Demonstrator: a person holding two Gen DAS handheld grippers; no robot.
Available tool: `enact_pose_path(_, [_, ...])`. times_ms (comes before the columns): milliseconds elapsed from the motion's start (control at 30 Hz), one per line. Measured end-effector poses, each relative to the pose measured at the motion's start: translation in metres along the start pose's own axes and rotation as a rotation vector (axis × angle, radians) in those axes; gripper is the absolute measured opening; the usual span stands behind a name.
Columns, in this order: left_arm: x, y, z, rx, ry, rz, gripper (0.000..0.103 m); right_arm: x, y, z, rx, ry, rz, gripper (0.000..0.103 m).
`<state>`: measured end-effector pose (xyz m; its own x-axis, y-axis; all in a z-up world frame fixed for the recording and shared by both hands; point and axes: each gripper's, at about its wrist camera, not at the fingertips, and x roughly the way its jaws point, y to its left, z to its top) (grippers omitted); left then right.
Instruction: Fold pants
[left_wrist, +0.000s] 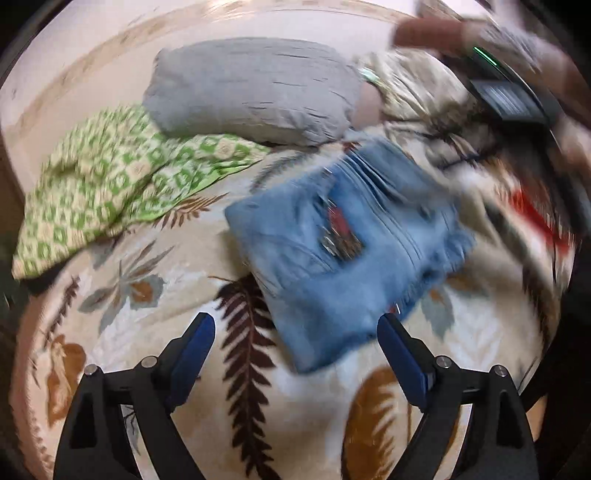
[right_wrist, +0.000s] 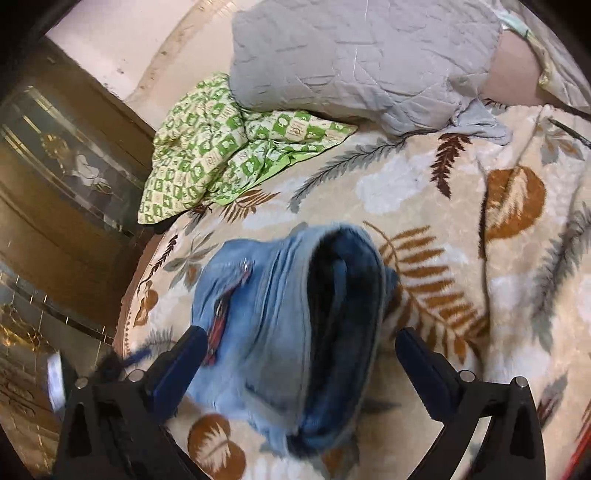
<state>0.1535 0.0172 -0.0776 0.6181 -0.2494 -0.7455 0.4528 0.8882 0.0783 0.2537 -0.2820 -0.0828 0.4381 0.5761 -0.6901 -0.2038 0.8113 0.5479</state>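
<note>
Light blue denim pants (left_wrist: 343, 243) lie folded into a compact bundle on a cream leaf-patterned blanket (left_wrist: 147, 295). My left gripper (left_wrist: 295, 325) is open and empty, just in front of the bundle's near edge. In the right wrist view the same pants (right_wrist: 288, 314) lie between and beyond my fingers, with a rolled dark inner fold showing. My right gripper (right_wrist: 299, 339) is open, its fingers either side of the bundle without pinching it. The other gripper (left_wrist: 509, 96) shows blurred at the top right of the left wrist view.
A grey pillow (left_wrist: 251, 88) and a green patterned cloth (left_wrist: 103, 184) lie at the back of the bed. They also show in the right wrist view: pillow (right_wrist: 362, 62), cloth (right_wrist: 221, 147). A wooden cabinet with glass (right_wrist: 62, 192) stands left of the bed.
</note>
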Motion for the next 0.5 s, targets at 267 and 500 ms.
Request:
enact_pose_path(267, [0.064,0.059,0.064,-0.379,0.106,-0.204,0.092,0.001,0.025,-0.050,-0.208,-0.044,-0.028,0.103])
enact_pose_path(500, [0.129,0.081,0.089,-0.556,0.225,-0.294,0.092,0.020,0.032,-0.050,-0.215,-0.045,-0.006,0.103])
